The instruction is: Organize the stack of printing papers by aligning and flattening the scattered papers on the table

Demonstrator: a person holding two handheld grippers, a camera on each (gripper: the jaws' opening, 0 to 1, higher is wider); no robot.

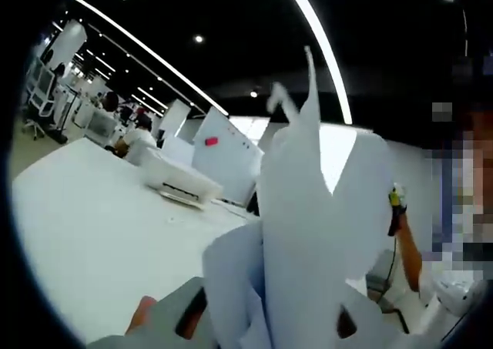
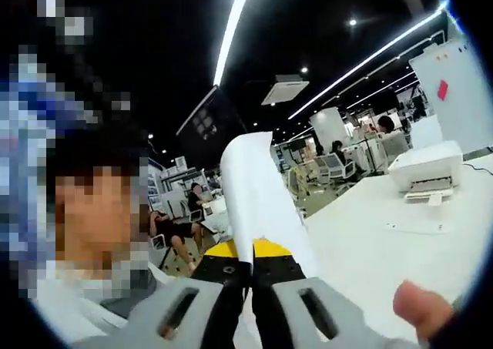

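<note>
A bundle of white printing papers (image 1: 316, 233) stands upright and curled right in front of the left gripper view, lifted off the white table (image 1: 92, 233). The sheets rise from between the jaws of my left gripper (image 1: 254, 326), which hide behind them; one grey jaw shows at the bottom left. In the right gripper view my right gripper (image 2: 253, 260) is shut, its yellow-tipped jaws pinching the lower edge of a white sheet (image 2: 258, 187) that stands up and bends. A thumb (image 2: 420, 307) shows at the lower right.
A white printer (image 1: 181, 181) (image 2: 427, 172) sits on the table. Behind it stands a whiteboard (image 1: 223, 160) (image 2: 454, 95) with a red magnet. A forearm (image 1: 408, 253) shows past the papers' right edge. Several people sit at desks further back.
</note>
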